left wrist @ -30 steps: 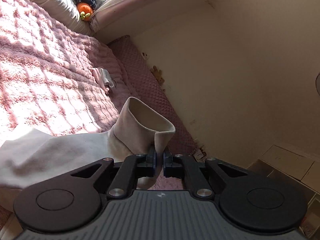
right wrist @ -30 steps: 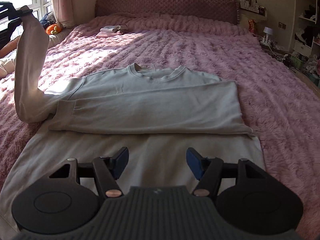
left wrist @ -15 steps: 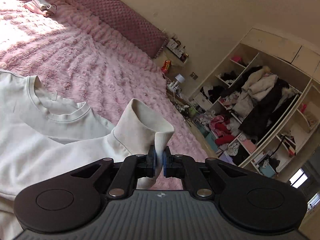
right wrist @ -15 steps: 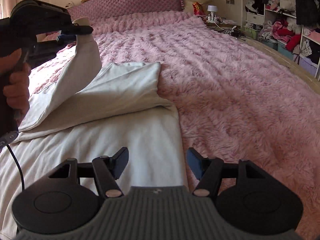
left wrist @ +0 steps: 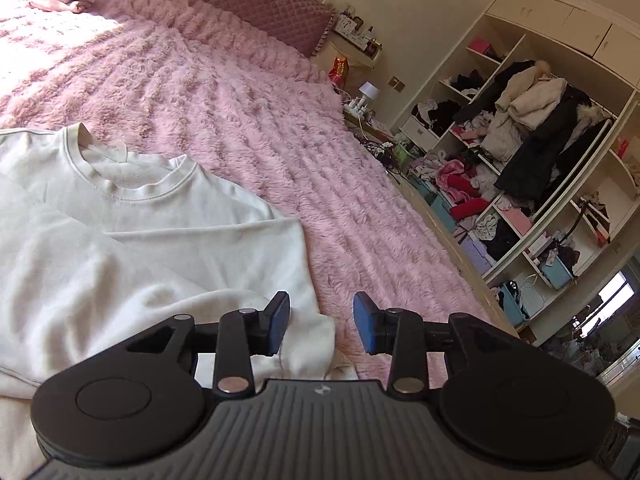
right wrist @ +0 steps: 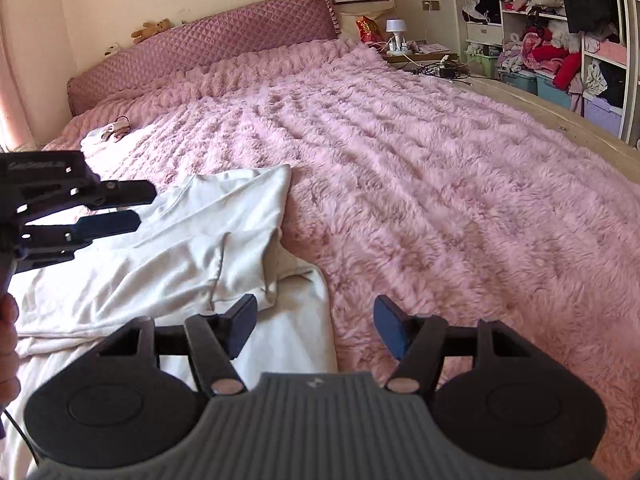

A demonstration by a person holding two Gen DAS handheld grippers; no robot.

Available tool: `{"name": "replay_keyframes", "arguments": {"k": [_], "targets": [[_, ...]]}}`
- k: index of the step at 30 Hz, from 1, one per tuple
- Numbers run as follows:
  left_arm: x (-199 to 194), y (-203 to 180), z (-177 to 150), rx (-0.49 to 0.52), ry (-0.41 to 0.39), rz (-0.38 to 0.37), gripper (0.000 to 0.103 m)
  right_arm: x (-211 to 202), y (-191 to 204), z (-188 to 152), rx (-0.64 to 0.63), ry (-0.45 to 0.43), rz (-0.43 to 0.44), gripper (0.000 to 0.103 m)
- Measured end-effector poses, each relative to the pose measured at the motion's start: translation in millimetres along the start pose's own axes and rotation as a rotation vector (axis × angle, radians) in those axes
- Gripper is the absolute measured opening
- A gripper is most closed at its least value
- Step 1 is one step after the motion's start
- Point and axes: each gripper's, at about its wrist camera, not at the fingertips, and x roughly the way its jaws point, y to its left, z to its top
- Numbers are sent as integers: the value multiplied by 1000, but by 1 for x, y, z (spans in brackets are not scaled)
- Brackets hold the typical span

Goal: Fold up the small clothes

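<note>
Sweatshirt [left wrist: 168,216] lies sleeve-folded on the blanket [left wrist: 248,92]; left gripper [left wrist: 321,323] just opening, empty, right gripper [right wrist: 315,330] wide.

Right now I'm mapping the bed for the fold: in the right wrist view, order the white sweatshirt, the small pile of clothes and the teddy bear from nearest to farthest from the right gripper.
1. White sweatshirt: just beyond the right gripper, spread to its left.
2. Small pile of clothes: far left on the pink blanket.
3. Teddy bear: on top of the headboard, at the back.
</note>
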Motion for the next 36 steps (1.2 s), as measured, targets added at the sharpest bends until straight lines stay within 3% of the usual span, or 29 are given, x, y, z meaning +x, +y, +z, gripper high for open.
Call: {"name": "replay_keyframes", "arguments": {"k": [2, 8, 11, 14, 18, 20, 26, 28, 30, 31, 32, 34, 36], "targets": [[-28, 22, 6, 3, -38, 68, 54, 16, 5, 11, 28, -8, 29, 61], [-88, 109, 8, -43, -73, 381, 54, 72, 24, 26, 63, 48, 85, 61], [-111, 143, 2, -22, -90, 543, 54, 96, 29, 26, 75, 83, 47, 65], [-116, 162, -5, 107, -12, 676, 54, 106, 31, 22, 105, 121, 50, 65], [-97, 161, -13, 374, 124, 803, 54, 109, 39, 17, 70, 124, 24, 65], [-86, 158, -17, 479, 160, 830, 54, 109, 44, 16, 26, 113, 3, 65], [-57, 148, -28, 705, 202, 805, 54, 110, 53, 16, -24, 104, -9, 64], [-51, 147, -30, 749, 215, 805, 52, 111, 53, 17, -17, 109, -8, 56], [-48, 149, -34, 756, 236, 761, 34, 114, 52, 17, -3, 116, -15, 53], [-47, 151, -35, 740, 254, 725, 16, 115, 52, 17, 5, 119, -22, 52], [-48, 153, -35, 723, 263, 703, 7, 117, 51, 17, 18, 124, -23, 49], [-49, 158, -34, 712, 251, 700, 6, 119, 50, 18, 38, 129, -20, 40], [-54, 159, -32, 692, 213, 716, 4, 118, 51, 18, 38, 124, -31, 7]]}}
